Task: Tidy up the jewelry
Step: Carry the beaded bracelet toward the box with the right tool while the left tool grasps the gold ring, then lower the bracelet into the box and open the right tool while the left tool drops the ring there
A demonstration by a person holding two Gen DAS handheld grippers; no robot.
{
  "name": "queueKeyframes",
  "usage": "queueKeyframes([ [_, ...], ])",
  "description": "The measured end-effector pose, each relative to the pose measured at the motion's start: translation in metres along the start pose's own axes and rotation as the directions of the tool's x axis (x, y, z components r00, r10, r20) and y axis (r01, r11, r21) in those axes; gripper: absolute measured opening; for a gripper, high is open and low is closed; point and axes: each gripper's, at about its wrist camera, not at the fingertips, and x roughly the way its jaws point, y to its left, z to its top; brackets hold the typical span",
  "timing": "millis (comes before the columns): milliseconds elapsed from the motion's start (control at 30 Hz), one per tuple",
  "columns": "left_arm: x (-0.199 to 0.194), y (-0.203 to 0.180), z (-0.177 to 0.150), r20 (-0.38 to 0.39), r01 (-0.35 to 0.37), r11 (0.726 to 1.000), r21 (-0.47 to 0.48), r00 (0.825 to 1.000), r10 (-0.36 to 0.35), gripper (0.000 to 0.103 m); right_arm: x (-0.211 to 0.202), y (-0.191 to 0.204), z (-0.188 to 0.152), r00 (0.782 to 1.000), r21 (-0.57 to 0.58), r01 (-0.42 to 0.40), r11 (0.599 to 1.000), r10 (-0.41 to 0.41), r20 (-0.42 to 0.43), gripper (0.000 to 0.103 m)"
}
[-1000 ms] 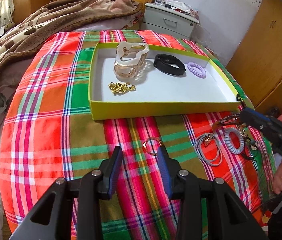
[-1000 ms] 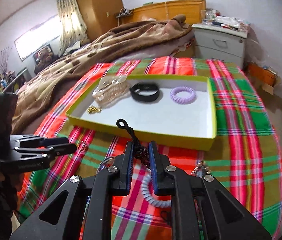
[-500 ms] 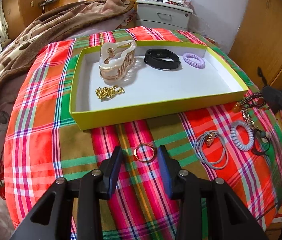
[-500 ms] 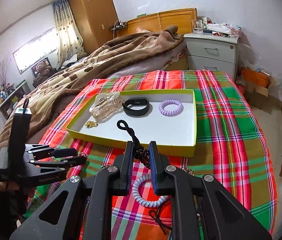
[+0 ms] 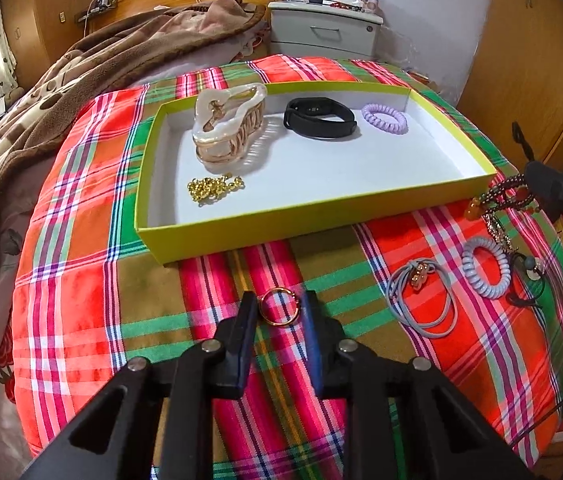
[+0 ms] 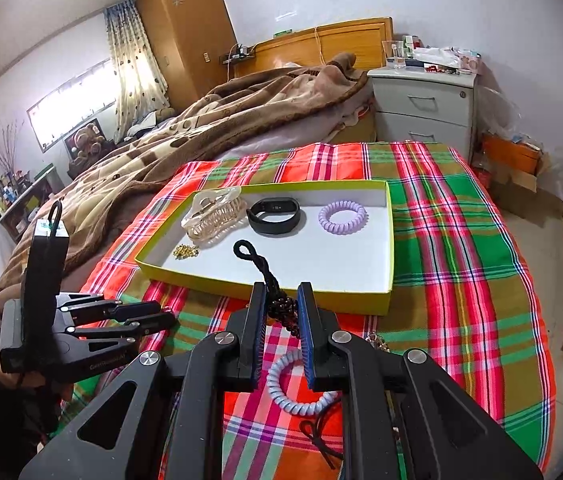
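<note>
So the right gripper [image 6: 280,306] has its blue-padded jaws pinched on a dark beaded bracelet [image 6: 281,308], whose black cord loop [image 6: 243,249] sticks up over the yellow-green shallow box [image 6: 390,240]. Inside the white-floored box: a clear beige claw hair clip [image 6: 215,216], black wristband [image 6: 274,216], lilac coil hair tie [image 6: 342,217], small gold chain [image 6: 185,251]. A pale blue coil hair tie [image 6: 293,384] lies on the plaid cloth [image 6: 461,280] under the jaws. Left gripper [image 6: 169,318] sits far left.

- A plaid cloth [image 5: 93,216] covers the bed.
- A yellow-green tray [image 5: 321,216] lies on the cloth.
- In front of the tray lie a gold ring [image 5: 279,311], grey hair ties [image 5: 421,300], a pale spiral hair tie [image 5: 486,267] and a black cord [image 5: 523,284].
</note>
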Motion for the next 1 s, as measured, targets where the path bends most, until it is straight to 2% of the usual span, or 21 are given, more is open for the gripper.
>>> queueKeyframes([
  [500,-0.019,0.003,0.011,0.041,0.023,1.0,-0.003,0.999,-0.023,0.023,-0.001,-0.001,0.011,1.0,-0.002,0.004,1.0,-0.004,0.015,0.016],
  [833,-0.034,0.001,0.048,0.098,0.052,0.998,0.024,0.994,-0.054,0.024,0.005,-0.007,0.04,1.0,-0.016,0.009,1.0,-0.009,0.027,0.016],
  [933,-0.031,-0.001,0.06,0.097,0.076,0.997,0.029,0.992,-0.079,0.024,0.016,-0.012,0.049,1.0,-0.018,0.015,1.0,-0.015,0.01,0.016],
  [1000,-0.027,-0.004,0.067,0.099,0.067,0.997,0.041,0.993,-0.071,0.024,0.022,-0.016,0.051,1.0,-0.021,0.022,1.0,-0.022,0.0,0.016],
])
